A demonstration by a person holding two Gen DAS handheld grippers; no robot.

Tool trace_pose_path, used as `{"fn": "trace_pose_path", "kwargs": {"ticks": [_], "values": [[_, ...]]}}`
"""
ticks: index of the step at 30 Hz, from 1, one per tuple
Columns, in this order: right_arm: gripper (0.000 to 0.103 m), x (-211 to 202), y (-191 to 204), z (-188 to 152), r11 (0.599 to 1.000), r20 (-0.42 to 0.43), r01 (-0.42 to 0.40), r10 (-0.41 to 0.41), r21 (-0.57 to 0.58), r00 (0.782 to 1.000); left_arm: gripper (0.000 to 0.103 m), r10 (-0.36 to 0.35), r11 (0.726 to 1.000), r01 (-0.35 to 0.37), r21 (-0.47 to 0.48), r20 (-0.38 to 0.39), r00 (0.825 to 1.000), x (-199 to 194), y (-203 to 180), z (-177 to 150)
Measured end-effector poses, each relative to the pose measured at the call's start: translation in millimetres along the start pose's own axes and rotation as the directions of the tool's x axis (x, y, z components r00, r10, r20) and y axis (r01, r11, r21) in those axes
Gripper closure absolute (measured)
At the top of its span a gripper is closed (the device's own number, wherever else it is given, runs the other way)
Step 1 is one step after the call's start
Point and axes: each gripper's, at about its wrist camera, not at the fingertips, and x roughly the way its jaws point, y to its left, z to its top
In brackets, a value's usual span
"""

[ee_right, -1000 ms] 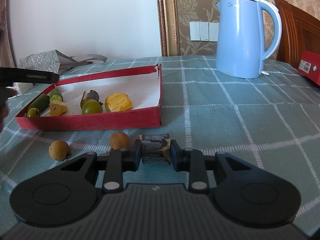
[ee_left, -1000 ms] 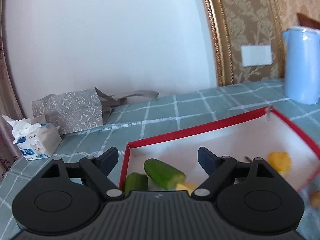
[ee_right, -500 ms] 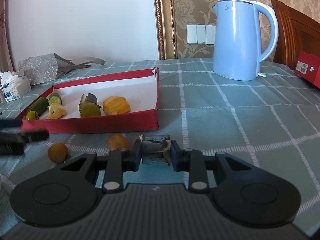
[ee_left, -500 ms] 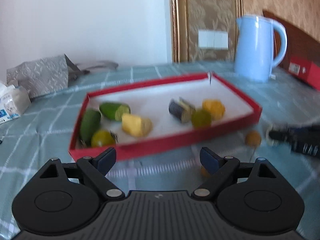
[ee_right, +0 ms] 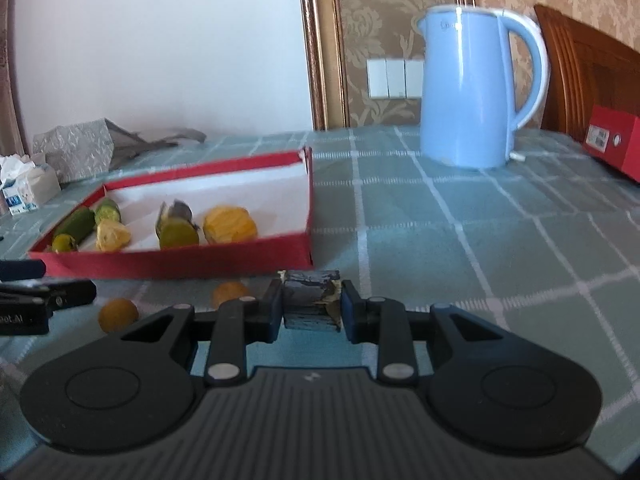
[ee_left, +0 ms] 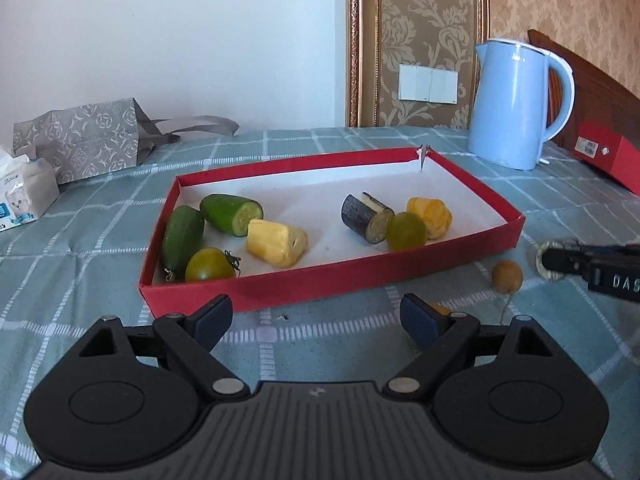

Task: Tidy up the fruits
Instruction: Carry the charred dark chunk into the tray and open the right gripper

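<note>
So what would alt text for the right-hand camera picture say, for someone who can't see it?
The right gripper, near the bottom, is clamped on a dark eggplant chunk above a checked green tablecloth. Behind it to the left sits a red tray of cut fruit, with two small brown fruits in front and a blue kettle behind.

In the left wrist view, the right gripper (ee_left: 550, 260) enters from the right edge; only its tip and part of a printed label show, the lettering cut off. A small orange fruit (ee_left: 440, 309) is mostly hidden behind the left gripper's right finger (ee_left: 418, 320). The tissue pack (ee_left: 24, 196) and the red box (ee_left: 608, 156) are cut by the picture edges.

The right wrist view is blurred: the fruit pieces in the red tray (ee_right: 180, 258) lose their outlines, and the dark piece (ee_right: 176, 211) behind the green fruit (ee_right: 178, 234) cannot be identified there. The kettle (ee_right: 468, 92) logo is unreadable.
</note>
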Motion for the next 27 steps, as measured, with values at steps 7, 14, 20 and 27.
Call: {"fn": "trace_pose_path", "kwargs": {"ticks": [7, 14, 20, 27], "values": [[0.075, 3, 15, 29, 0.999, 0.036, -0.032, 0.033, -0.029, 0.999, 0.012, -0.005, 1.000, 0.005, -0.003, -0.012, 1.000, 1, 2, 0], [0.075, 58, 44, 75, 0.994, 0.006, -0.050, 0.051, -0.096, 0.999, 0.012, -0.001, 1.000, 0.001, -0.016, -0.026, 1.000, 4, 5, 1], [0.075, 122, 58, 95, 0.995, -0.063, -0.027, 0.021, -0.100, 0.998, 0.012, -0.007, 0.999, 0.005, -0.037, -0.051, 0.999, 9, 9, 1], [0.069, 171, 62, 98, 0.998, -0.156, -0.011, 0.001, -0.067, 0.988, 0.012, -0.020, 0.998, 0.015, -0.066, -0.077, 0.997, 14, 15, 2]]}}
